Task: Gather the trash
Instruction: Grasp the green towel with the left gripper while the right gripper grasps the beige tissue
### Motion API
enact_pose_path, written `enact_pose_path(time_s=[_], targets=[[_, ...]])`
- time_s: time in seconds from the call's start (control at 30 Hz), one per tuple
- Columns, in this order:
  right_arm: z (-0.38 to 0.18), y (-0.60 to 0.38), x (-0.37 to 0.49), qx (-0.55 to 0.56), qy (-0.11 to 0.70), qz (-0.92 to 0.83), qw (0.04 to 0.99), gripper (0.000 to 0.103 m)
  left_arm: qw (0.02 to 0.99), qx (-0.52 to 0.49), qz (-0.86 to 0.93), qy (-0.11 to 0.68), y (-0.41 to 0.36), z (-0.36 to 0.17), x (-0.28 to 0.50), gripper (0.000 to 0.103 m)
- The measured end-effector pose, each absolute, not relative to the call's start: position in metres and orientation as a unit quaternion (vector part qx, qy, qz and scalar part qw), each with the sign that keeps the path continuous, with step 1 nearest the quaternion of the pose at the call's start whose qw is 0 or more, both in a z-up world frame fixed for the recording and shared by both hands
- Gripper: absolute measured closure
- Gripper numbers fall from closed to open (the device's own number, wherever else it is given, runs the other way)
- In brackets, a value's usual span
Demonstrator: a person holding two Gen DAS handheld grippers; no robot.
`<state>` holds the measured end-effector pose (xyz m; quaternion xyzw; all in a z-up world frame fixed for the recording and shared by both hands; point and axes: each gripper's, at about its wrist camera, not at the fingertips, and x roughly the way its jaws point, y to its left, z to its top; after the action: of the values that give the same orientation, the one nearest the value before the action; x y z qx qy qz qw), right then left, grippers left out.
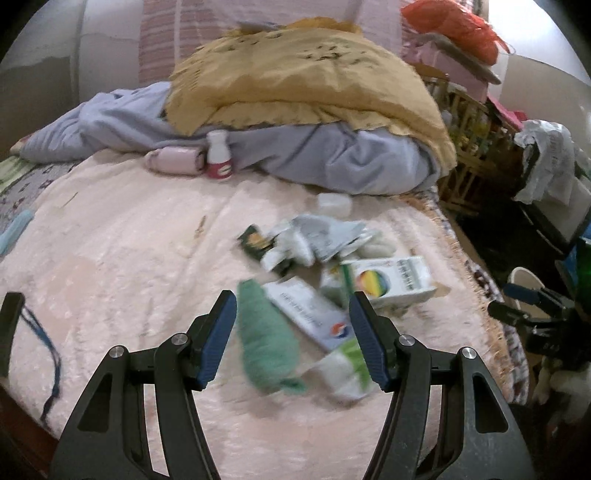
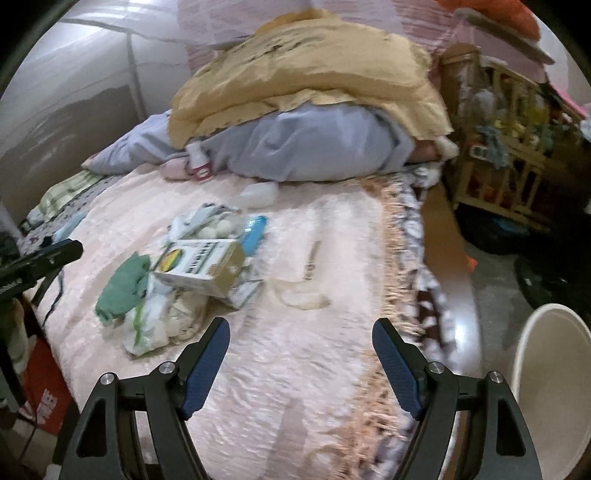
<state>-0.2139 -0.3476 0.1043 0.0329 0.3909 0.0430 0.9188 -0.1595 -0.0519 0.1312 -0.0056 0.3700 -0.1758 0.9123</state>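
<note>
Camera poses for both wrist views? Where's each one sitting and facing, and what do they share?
Left wrist: on the left hand-held gripper, above the bed, facing the trash pile; own open fingers show, right hand-held gripper at the right edge.
Right wrist: on the right hand-held gripper, nearer the bed's fringed edge, facing the bedding; own open fingers show, white bin lower right.
Shared: rainbow-print box, green cloth.

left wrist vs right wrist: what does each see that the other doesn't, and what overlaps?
Left wrist only: an orange bundle atop the stack at upper right, a dark cord lying on the pink blanket, and the right gripper at the frame's right edge.

Right wrist only: a blue packet behind the pile and a white bin on the floor beside the bed.

Both: the trash pile with the rainbow-logo box, the green cloth, the small red-labelled bottle, the yellow quilt, and both grippers open.
</note>
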Motion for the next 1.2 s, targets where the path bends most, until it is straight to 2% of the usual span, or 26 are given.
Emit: enact_pose_path(time_s=[0.27,0.57,0.63,0.67,0.7,0.8,0.97,1.03,1.07,1.13,1.2], targets=[[0.097,-0.313,-0.194,0.01,0.411,0.12,0.904,0.026,0.896,-0.024,-0.162,0.412,-0.017,0.102,-0.158,0.041],[0.071,-0.286,-0.17,-0.005,0.458,0.196,0.867,0.026,0.875,-0.056,-0.181,0.446,-0.027,0.083,-0.133,0.041],[0.068,-0.286,-0.166,0.001,0.459,0.205,0.864,0.032,0.87,-0.065,-0.18,0.454,-0.032,0.077,-0.124,0.041],[0.066,-0.286,-0.162,0.007,0.46,0.211,0.862,0.041,0.868,-0.069,-0.18,0.458,-0.034,0.073,-0.119,0.041],[0.063,-0.287,-0.158,0.013,0.464,0.217,0.859,0.045,0.865,-0.073,-0.18,0.462,-0.036,0.07,-0.115,0.041],[0.053,-0.284,-0.146,0.024,0.476,0.233,0.848,0.05,0.86,-0.078,-0.178,0.471,-0.042,0.062,-0.106,0.041],[0.038,-0.269,-0.127,0.029,0.482,0.265,0.835,0.051,0.855,-0.078,-0.18,0.479,-0.048,0.054,-0.098,0.041],[0.03,-0.262,-0.116,0.032,0.488,0.27,0.83,0.059,0.847,-0.08,-0.188,0.491,-0.051,0.048,-0.095,0.042],[0.027,-0.26,-0.113,0.034,0.49,0.273,0.828,0.068,0.846,-0.08,-0.189,0.493,-0.051,0.046,-0.095,0.051],[0.027,-0.254,-0.113,0.025,0.487,0.276,0.828,0.072,0.846,-0.075,-0.187,0.495,-0.05,0.045,-0.097,0.066],[0.035,-0.253,-0.122,0.008,0.474,0.277,0.835,0.074,0.844,-0.086,-0.192,0.493,-0.047,0.048,-0.099,0.068]])
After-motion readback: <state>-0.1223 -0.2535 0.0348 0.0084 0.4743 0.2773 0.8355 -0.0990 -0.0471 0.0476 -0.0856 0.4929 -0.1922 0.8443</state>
